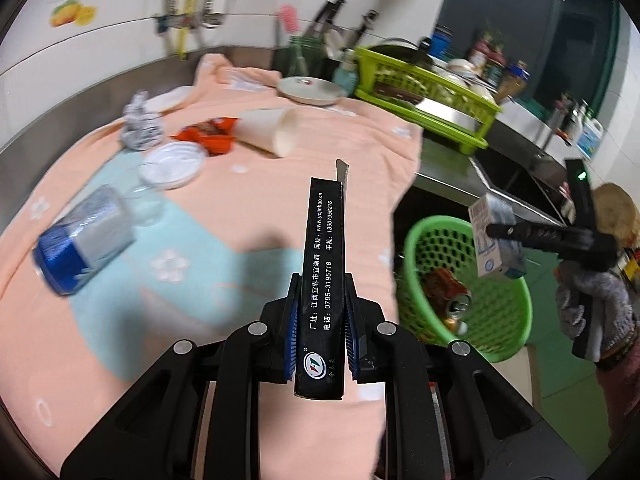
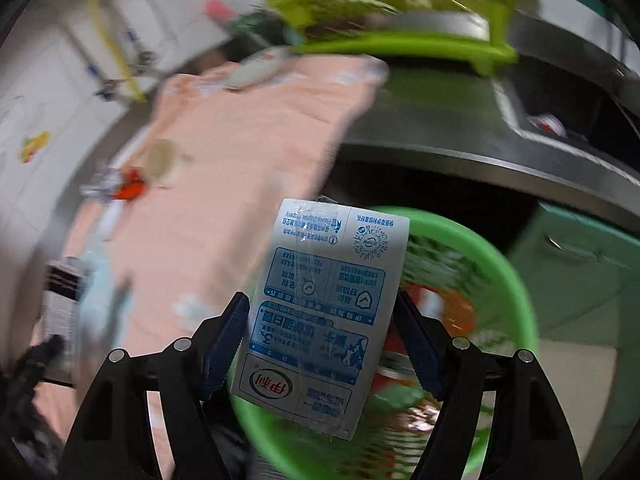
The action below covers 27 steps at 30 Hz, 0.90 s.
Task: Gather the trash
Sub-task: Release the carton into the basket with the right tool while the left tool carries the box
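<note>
The step in hand was the drop-off, with both grippers loaded. The right gripper (image 2: 320, 344) had its fingers clamped on the flanks of a blue-and-white milk carton (image 2: 320, 312), which hung directly over the green perforated basket (image 1: 416, 240) standing beyond the counter edge; a can and wrappers already lay in the bottom. Its next move, by the look of it, called only for spreading the fingers so the carton fell clear of the rim.

The left gripper (image 1: 320, 320) held a slim black printed box (image 1: 324, 280) pinched narrow between its blue pads, the box pointing straight ahead over the peach cloth (image 1: 240, 360). It needed to travel right of its fingertips, past the cloth's hanging edge, to reach the basket (the right gripper occupied that airspace).

Ahead and left of the left fingers waited a toppled paper cup (image 1: 272, 130), a red wrapper (image 1: 208, 136), crumpled foil (image 1: 140, 128), a white lid (image 1: 174, 164) and a blue-labelled jar (image 1: 80, 240).
</note>
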{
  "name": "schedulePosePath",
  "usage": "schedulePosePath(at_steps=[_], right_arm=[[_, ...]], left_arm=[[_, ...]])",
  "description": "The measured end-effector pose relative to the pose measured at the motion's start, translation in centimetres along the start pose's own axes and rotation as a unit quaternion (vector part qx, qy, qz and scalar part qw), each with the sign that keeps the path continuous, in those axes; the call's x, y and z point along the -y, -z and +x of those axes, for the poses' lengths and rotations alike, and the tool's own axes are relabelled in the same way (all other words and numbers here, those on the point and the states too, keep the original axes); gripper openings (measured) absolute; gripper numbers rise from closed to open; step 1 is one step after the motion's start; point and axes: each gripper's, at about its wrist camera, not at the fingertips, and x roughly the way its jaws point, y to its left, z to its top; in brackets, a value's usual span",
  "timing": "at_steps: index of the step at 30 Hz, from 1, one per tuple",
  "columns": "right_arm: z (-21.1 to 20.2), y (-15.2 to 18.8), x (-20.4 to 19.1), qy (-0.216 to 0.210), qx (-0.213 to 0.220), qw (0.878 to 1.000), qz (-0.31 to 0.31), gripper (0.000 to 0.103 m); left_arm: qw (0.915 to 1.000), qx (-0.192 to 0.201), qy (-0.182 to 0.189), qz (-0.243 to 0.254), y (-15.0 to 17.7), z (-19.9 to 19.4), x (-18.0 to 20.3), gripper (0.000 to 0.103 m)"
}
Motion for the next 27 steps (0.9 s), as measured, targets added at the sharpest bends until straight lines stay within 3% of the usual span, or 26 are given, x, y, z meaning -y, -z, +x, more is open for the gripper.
schedulePosePath(at_steps=[2, 6, 15, 27], right_arm=[[1.2, 0.7, 1.8, -0.013, -0.021, 1.000, 0.017, 0.071], [3.5, 1.6, 1.0, -0.036, -0.041, 0.999, -0.002, 0.071], [9.6, 3.6, -2.7, -0.017, -0.104, 0.992, -0.075, 0.071], [11.7, 4.1, -3.5, -0.007, -0.119, 0.990, -0.077, 0.073]], left_arm=[[0.9999, -0.007, 0.002, 0.011, 0.0, 0.8, 1.3, 0.018], [0.9996, -0.017, 0.008, 0.020, 0.0, 1.8, 2.9, 0.018], [0.9996, -0.025, -0.004, 0.015, 0.0, 2.0, 2.3, 0.018], [0.9994, -0.032, -0.001, 0.016, 0.6, 2.5, 2.3, 0.018]])
